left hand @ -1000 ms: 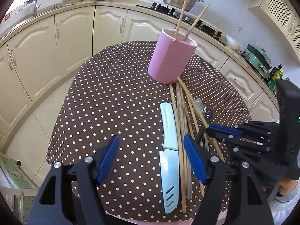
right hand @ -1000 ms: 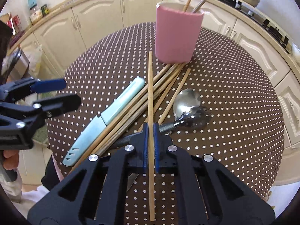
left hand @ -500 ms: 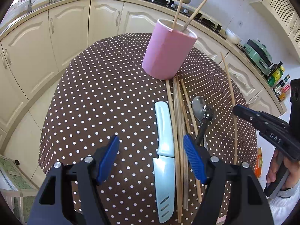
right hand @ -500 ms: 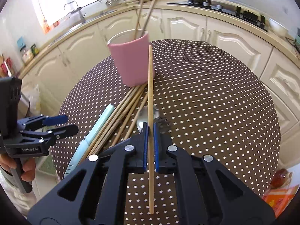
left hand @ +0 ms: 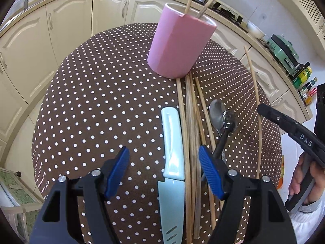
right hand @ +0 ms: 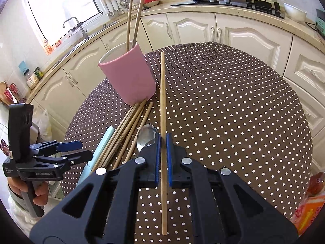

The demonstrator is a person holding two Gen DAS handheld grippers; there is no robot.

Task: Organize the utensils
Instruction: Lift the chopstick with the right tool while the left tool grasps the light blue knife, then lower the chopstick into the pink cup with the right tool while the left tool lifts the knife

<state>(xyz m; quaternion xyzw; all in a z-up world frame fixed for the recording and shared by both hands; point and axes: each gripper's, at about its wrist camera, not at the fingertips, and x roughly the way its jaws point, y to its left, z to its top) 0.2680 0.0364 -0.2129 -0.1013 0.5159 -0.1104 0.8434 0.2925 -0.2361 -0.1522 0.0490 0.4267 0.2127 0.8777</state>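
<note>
A pink cup [left hand: 179,46] with two chopsticks in it stands on the round polka-dot table [left hand: 91,101]; it also shows in the right wrist view [right hand: 130,77]. Several wooden chopsticks [left hand: 191,134], a mint-green knife [left hand: 172,162], a spoon [left hand: 216,111] and a dark-handled utensil lie in front of it. My left gripper [left hand: 163,172] is open above the knife handle. My right gripper [right hand: 161,158] is shut on one chopstick [right hand: 163,93] and holds it in the air right of the cup; that chopstick also shows in the left wrist view [left hand: 255,93].
Cream kitchen cabinets and a counter [right hand: 203,10] curve around behind the table, with a hob, a steel pot and a sink tap [right hand: 75,23]. The table's right half [right hand: 233,111] holds only cloth.
My right gripper has lifted the chopstick off the pile and carried it up and toward the cup. My left gripper has drifted slightly forward over the knife, still open.
</note>
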